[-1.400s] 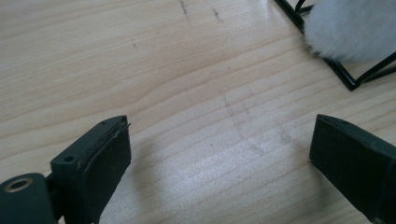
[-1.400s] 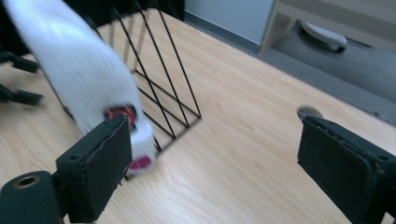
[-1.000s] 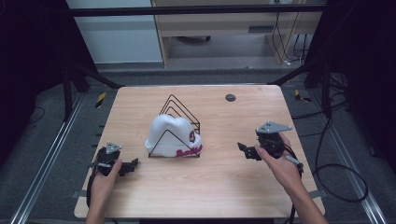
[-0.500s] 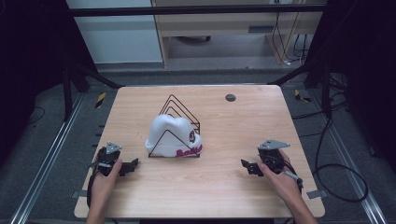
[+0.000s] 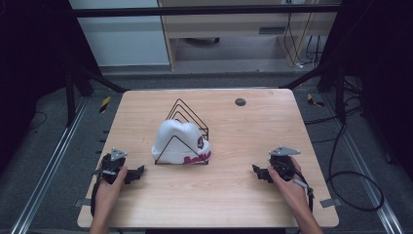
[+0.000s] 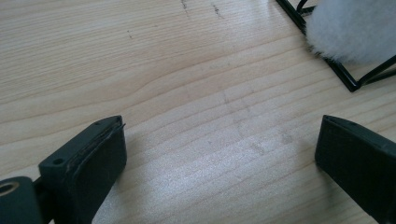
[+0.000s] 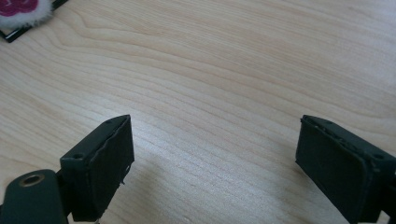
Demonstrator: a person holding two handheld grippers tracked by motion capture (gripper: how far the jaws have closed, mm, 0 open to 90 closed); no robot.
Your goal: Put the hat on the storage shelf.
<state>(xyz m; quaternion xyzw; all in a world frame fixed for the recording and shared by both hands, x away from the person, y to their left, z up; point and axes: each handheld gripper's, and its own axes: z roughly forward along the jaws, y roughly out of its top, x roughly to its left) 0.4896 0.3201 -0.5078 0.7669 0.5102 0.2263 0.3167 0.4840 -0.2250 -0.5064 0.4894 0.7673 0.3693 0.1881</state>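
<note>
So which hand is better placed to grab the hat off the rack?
Probably the left. Its tool sits nearer the hat, open and pointed toward it; the right tool rests farther off.

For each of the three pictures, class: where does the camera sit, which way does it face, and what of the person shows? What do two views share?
High view: above the table, looking down; both hands, left claw, right claw.
Left gripper view: on the left claw, low, facing the white hat; jaws apart.
Right gripper view: on the right claw, facing the hat's cuff; jaws apart.
Shared: hat and black wire rack.
</note>
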